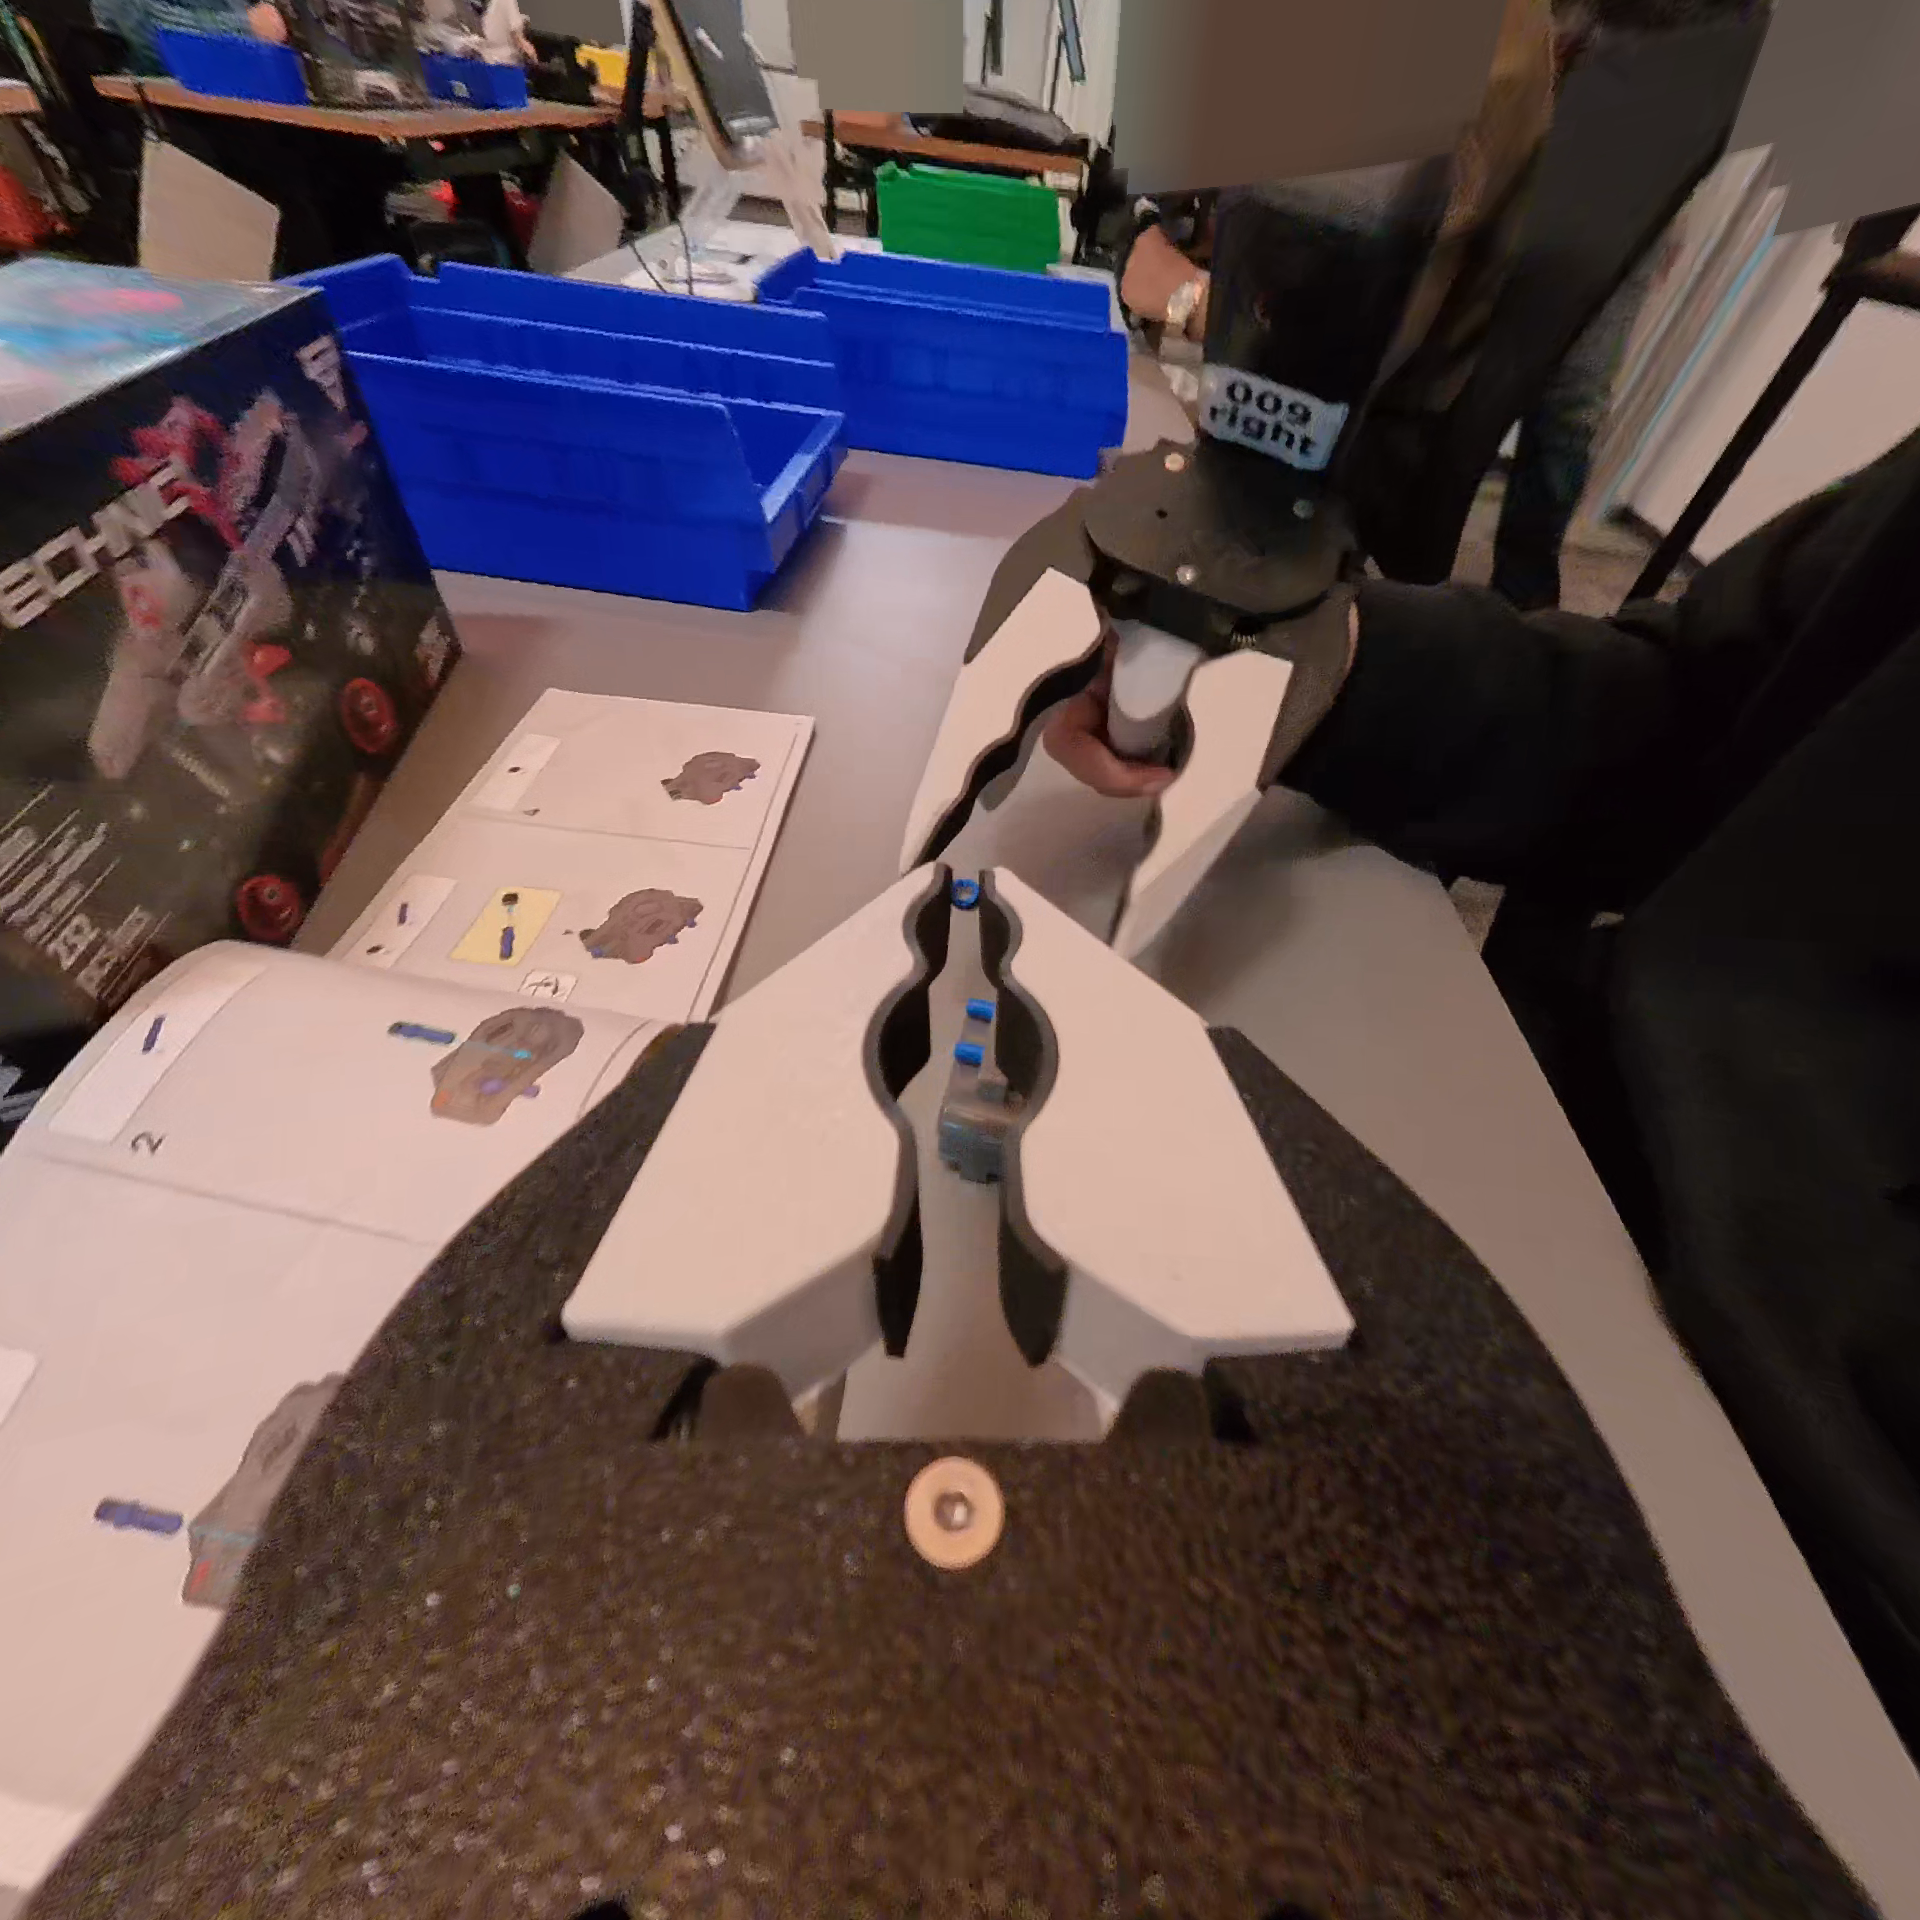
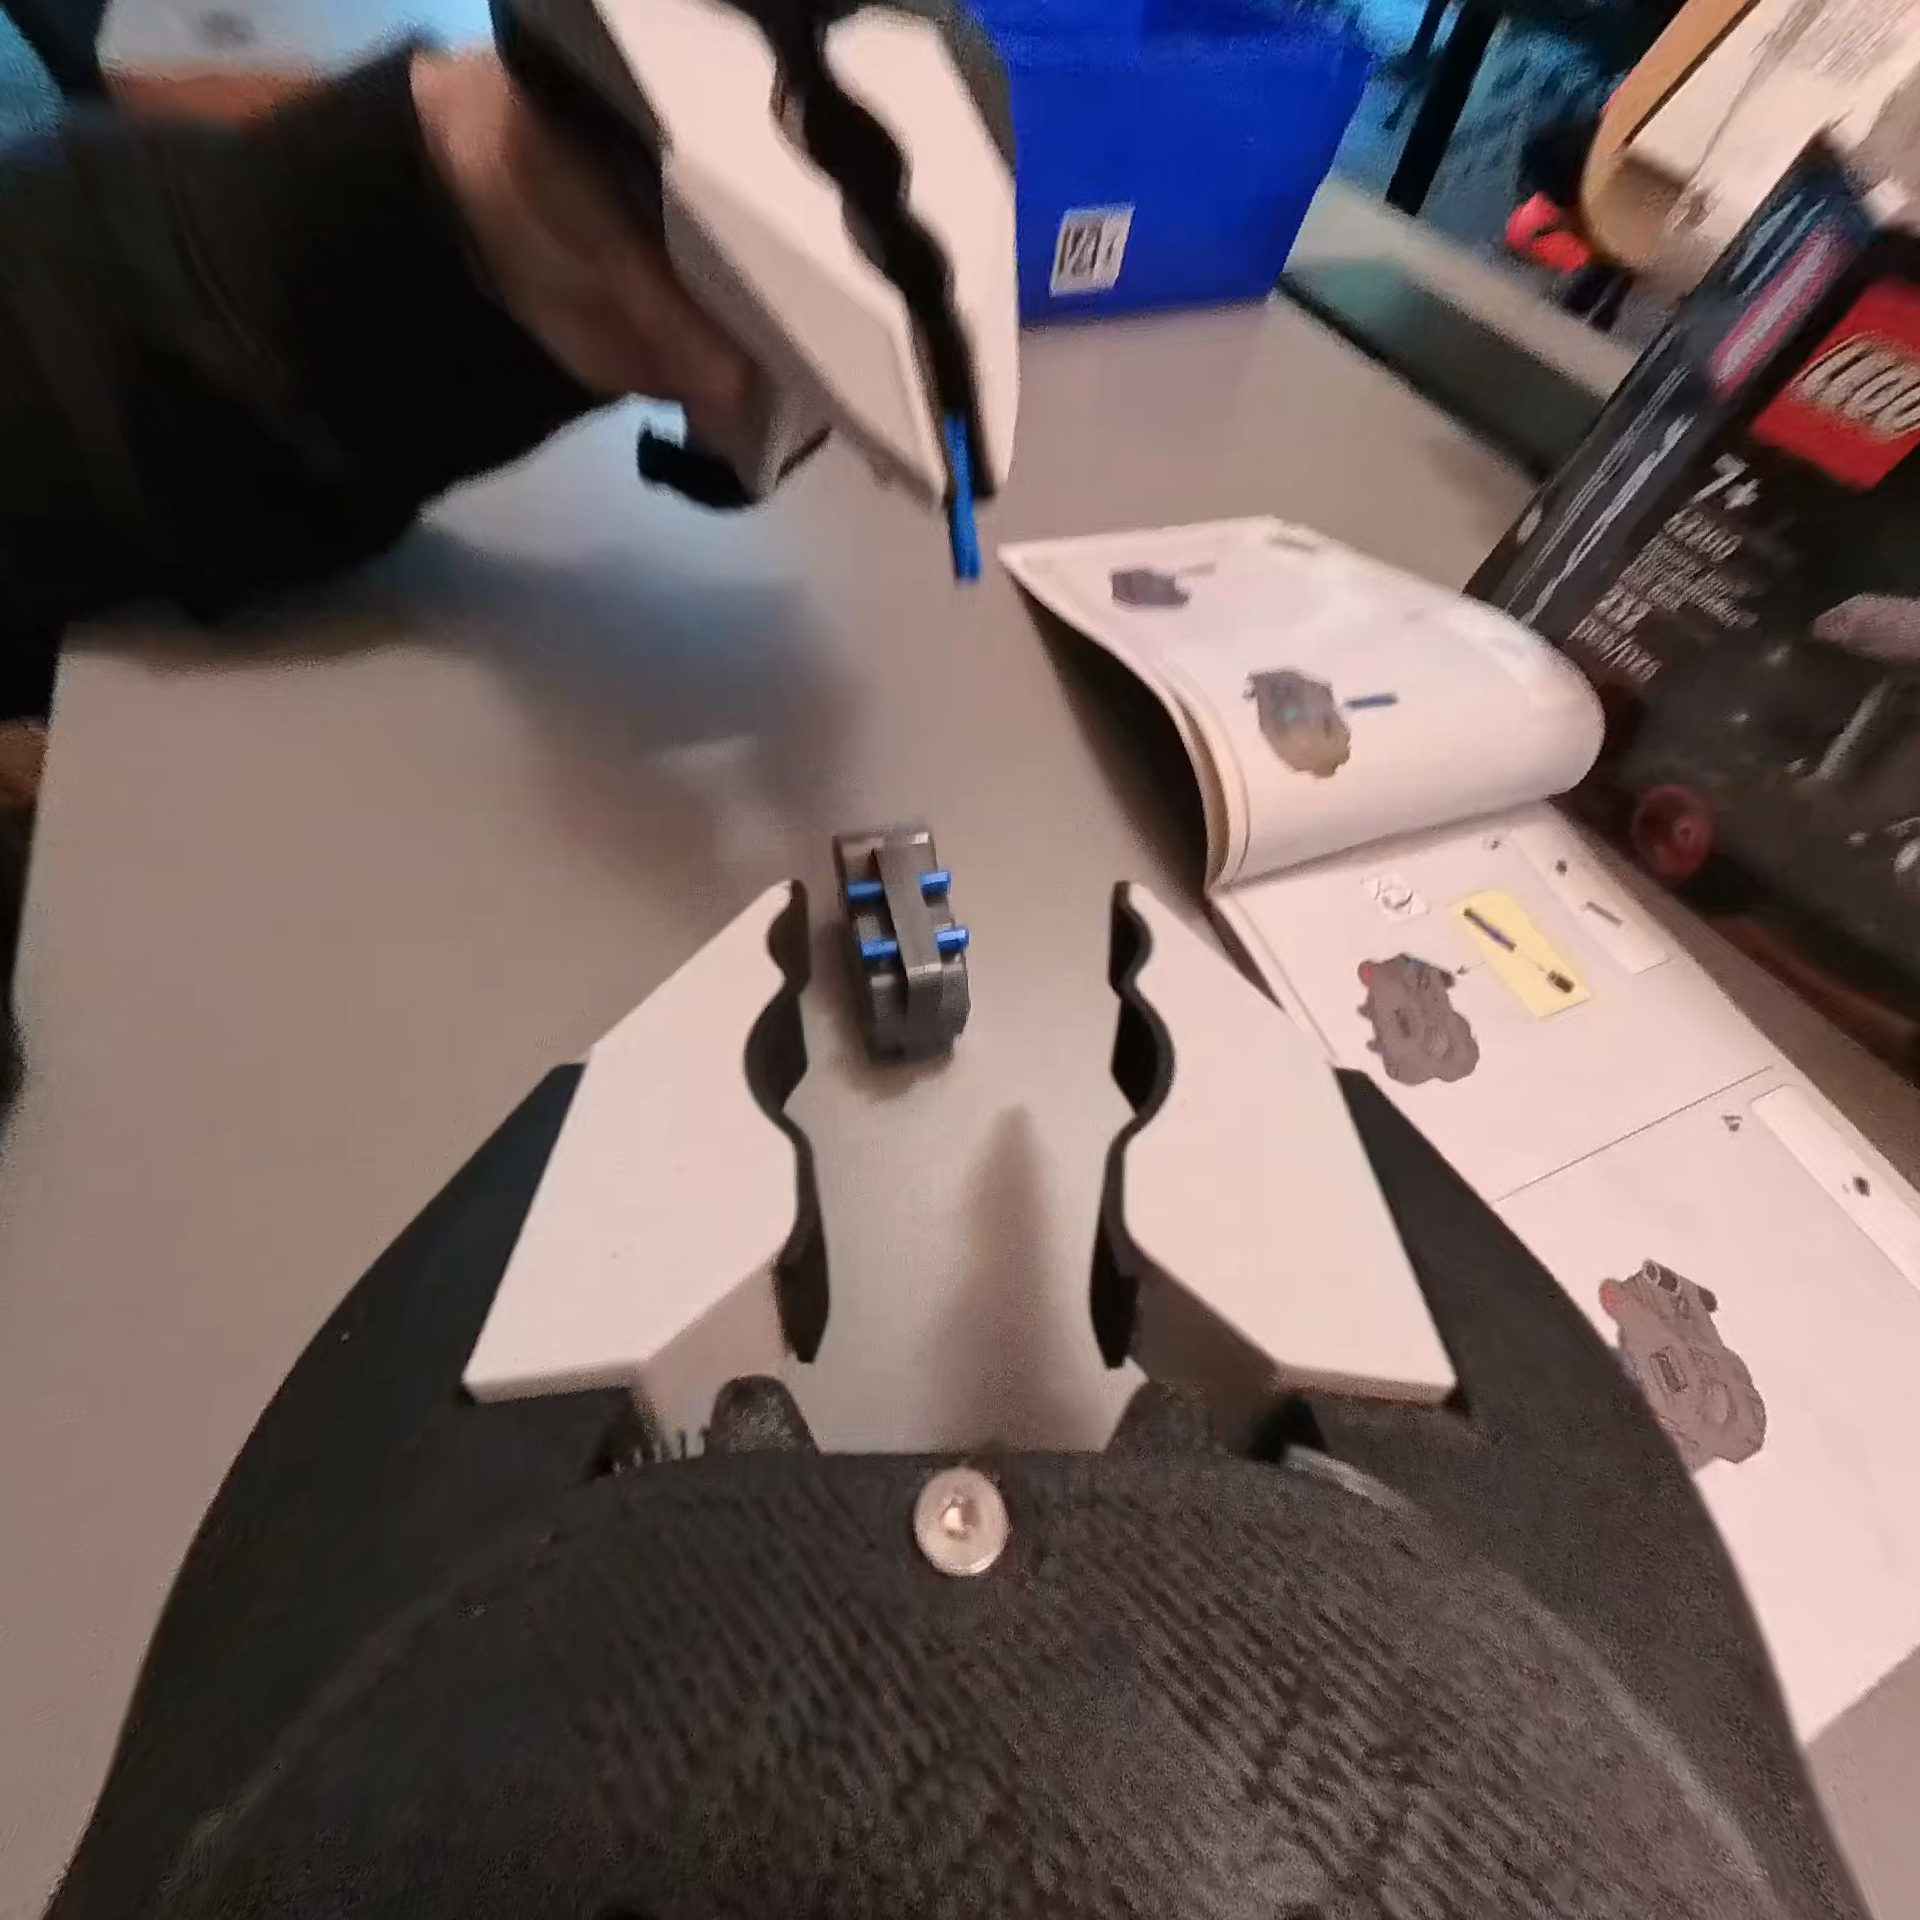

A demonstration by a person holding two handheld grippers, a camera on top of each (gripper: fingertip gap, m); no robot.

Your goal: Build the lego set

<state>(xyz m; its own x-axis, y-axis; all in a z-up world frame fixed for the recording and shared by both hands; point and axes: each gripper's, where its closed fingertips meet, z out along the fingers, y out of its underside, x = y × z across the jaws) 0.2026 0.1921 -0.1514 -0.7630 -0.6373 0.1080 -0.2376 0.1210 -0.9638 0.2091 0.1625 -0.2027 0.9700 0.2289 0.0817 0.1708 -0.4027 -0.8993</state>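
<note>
Left gripper (image 2: pixel 961 488): clamped on blue pin (image 2: pixel 964 509), held above table | Right gripper (image 2: pixel 956 914): wide, empty | Grey assembly (image 2: pixel 902 951): on table between right fingertips | Advice: assembly to be steadied before pin is aligned and pressed.

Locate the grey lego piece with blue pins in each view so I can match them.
Left wrist view: grey lego piece at centre, seen through the gap between this gripper's nearly closed fingers.
Right wrist view: centre, on the table between the open fingers.
Shared landmark: the open instruction booklet.
</note>
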